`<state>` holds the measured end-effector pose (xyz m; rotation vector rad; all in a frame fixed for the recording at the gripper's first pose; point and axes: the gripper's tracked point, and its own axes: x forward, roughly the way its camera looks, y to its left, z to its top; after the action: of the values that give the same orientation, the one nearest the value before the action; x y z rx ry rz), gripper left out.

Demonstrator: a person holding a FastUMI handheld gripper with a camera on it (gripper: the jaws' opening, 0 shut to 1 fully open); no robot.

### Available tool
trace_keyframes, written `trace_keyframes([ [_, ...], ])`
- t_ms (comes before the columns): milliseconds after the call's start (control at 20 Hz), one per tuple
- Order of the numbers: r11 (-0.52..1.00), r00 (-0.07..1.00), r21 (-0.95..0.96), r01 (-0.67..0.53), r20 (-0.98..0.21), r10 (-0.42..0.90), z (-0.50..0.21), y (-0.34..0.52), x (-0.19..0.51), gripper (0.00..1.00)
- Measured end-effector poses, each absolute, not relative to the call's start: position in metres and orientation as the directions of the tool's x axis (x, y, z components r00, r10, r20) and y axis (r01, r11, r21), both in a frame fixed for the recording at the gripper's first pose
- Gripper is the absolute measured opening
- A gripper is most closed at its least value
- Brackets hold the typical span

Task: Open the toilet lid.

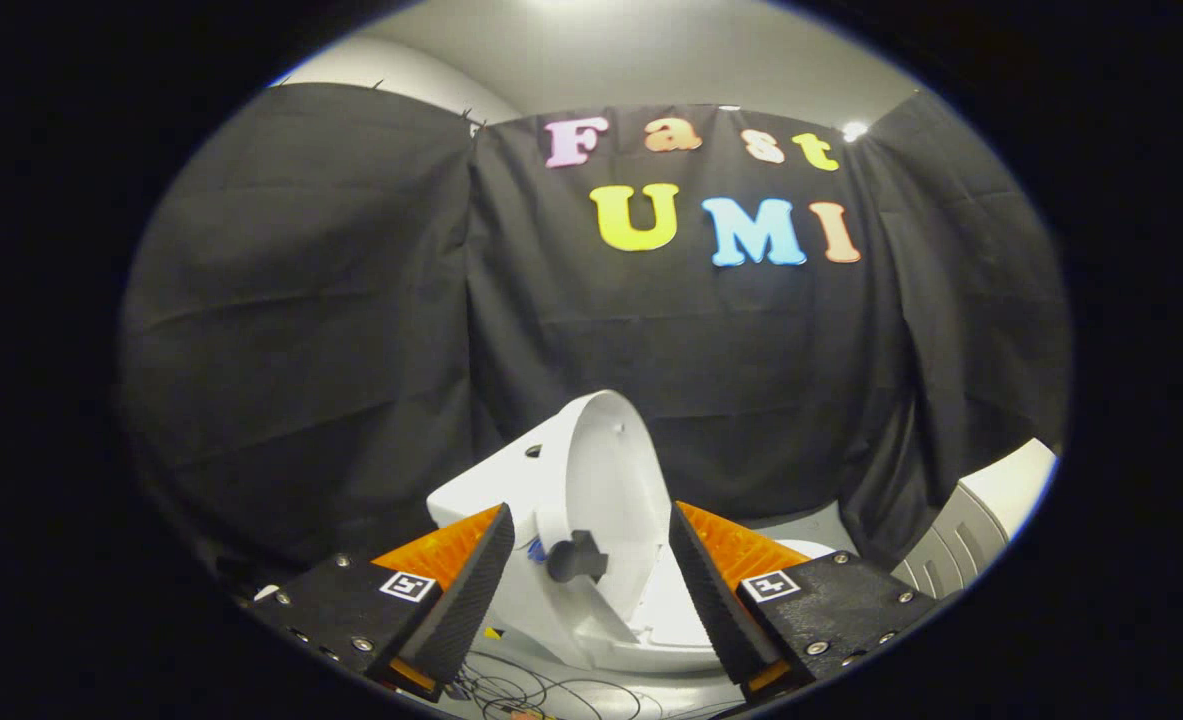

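Black cloth wall behind. One white toilet [511, 480] just ahead of the gripper [591, 560], its one lid [606, 480] raised upright between the spread fingers, untouched. Loose cables [531, 690] lie below the fingers.

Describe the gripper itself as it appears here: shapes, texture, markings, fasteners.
The gripper has two wedge-shaped fingers that taper forward, their inner faces finely ribbed. Each sits on a flat plate fixed with small round-headed screws, and each plate carries a square black-and-white tag near the finger's base. The fingers stand apart, open, with the raised toilet lid ahead between them.
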<state>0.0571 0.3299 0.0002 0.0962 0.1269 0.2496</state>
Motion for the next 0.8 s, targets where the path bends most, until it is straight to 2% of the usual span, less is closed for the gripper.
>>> trace_keyframes([
  [400, 0.983, 0.995, 0.160, -0.095, -0.028, 0.100, 0.001, 0.157, 0.066, 0.95],
  [650, 0.999, 0.999, 0.036, -0.029, -0.039, 0.031, -0.012, 0.067, 0.063, 0.95],
  [800, 0.999, 0.998, 0.011, -0.051, -0.019, 0.052, 0.000, 0.039, 0.053, 0.95],
])
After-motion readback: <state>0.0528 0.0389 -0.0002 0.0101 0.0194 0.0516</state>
